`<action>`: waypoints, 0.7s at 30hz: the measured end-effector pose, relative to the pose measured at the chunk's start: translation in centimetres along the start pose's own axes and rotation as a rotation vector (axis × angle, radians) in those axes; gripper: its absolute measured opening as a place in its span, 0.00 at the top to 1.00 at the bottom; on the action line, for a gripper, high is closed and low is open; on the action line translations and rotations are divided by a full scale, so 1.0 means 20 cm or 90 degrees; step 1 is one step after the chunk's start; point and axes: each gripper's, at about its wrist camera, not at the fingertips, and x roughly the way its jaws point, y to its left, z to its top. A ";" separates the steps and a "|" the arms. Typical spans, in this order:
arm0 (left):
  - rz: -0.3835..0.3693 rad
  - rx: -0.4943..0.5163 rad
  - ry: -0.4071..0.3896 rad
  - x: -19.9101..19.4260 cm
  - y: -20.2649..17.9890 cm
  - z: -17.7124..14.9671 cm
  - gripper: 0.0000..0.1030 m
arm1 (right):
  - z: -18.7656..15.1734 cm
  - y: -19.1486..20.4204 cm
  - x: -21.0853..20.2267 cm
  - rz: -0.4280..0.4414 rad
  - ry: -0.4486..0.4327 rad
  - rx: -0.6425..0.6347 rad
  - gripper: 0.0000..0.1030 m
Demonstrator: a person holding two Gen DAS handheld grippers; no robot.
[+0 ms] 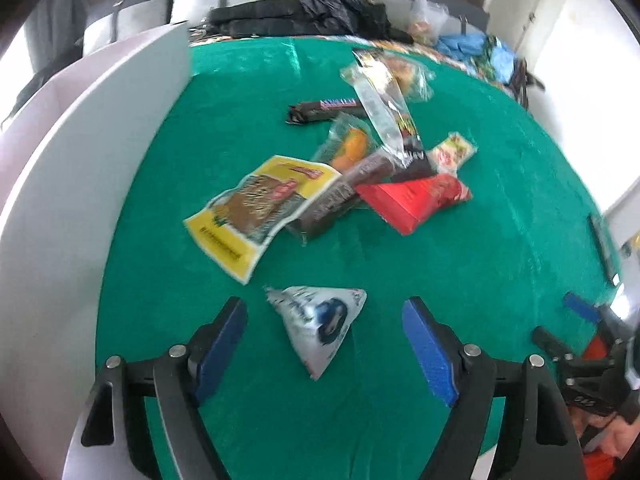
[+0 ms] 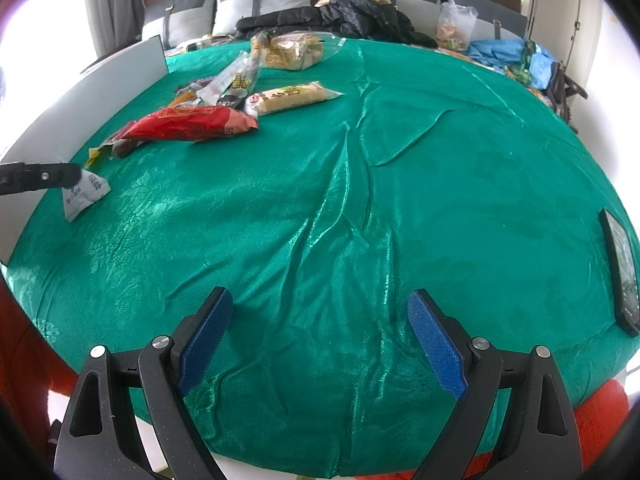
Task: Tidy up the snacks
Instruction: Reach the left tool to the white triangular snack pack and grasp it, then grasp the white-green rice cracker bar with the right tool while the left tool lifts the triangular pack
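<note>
The silver packet (image 1: 320, 326) lies flat on the green cloth (image 1: 460, 272) between the left gripper's (image 1: 325, 332) spread fingers, touching neither pad (nearer the left one). The snack pile (image 1: 340, 172) sits at twelve o'clock. The right gripper (image 2: 320, 332) stands open over bare cloth.

You have two brown chocolate bars (image 1: 326, 109), one red packet (image 1: 412, 200), one yellow packet (image 1: 256, 210), one silver triangular pouch (image 1: 320, 326) and one phone (image 2: 622, 272).

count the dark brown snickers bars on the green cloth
2: one dark brown snickers bar lies behind the pile; the other sits between the yellow packet and red packet. More could be hidden.
</note>
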 end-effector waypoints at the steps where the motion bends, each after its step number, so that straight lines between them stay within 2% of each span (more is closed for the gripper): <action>1: 0.011 0.013 0.003 0.03 -0.02 0.00 0.34 | 0.00 0.00 0.00 0.000 0.000 0.000 0.11; 3: 0.024 0.021 0.003 0.05 -0.03 -0.01 0.60 | 0.00 0.00 0.00 0.000 0.000 0.000 0.11; 4: 0.027 0.020 -0.010 0.04 -0.03 -0.02 0.61 | 0.00 0.00 0.00 0.000 0.000 0.000 0.11; 5: 0.023 0.012 -0.016 0.03 -0.03 -0.02 0.67 | 0.00 0.00 0.00 0.002 0.003 0.001 0.11; 8: 0.017 -0.022 -0.035 -0.01 0.01 -0.06 0.69 | 0.03 -0.03 -0.01 0.035 0.026 0.014 0.12; 9: 0.012 -0.037 -0.041 -0.03 0.03 -0.08 0.69 | 0.05 -0.06 -0.03 0.066 0.019 0.045 0.12; 12: -0.010 -0.056 -0.049 -0.06 0.05 -0.12 0.69 | 0.18 -0.14 -0.02 0.091 0.005 0.113 0.12; 16: -0.025 -0.051 -0.057 -0.09 0.03 -0.14 0.69 | 0.55 -0.18 0.15 0.124 0.041 0.202 0.12; 17: -0.026 -0.049 -0.059 -0.09 0.03 -0.14 0.69 | 0.66 -0.17 0.23 0.132 0.065 0.230 0.14; 21: -0.024 -0.049 -0.064 -0.12 0.04 -0.16 0.69 | 0.89 -0.11 0.52 0.114 0.128 0.334 0.14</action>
